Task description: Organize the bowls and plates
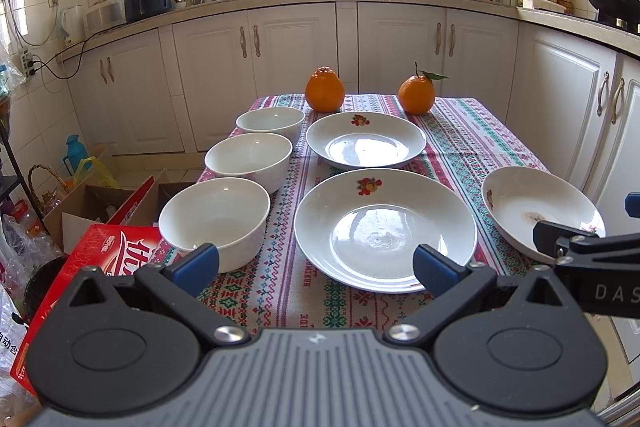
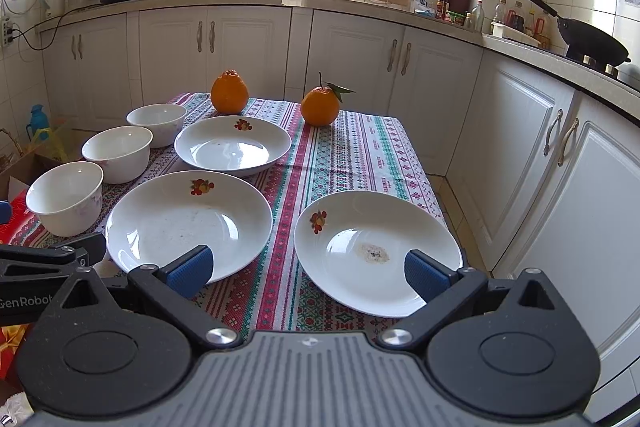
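plates (image 2: 188, 223), bowls (image 1: 216, 219) on tablecloth (image 2: 360, 155), grippers (image 1: 316, 267) apart

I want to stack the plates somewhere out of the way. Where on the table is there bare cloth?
The far right cloth, between the leafy orange, the stained plate and the table's right edge. A narrow strip runs between the near plates. The left is crowded: three bowls beside two plates.

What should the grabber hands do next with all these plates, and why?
Probably move the right gripper forward to the stained plate and grip its near rim. Both grippers are open and empty, nothing is stacked yet, and that plate sits apart from the other two.
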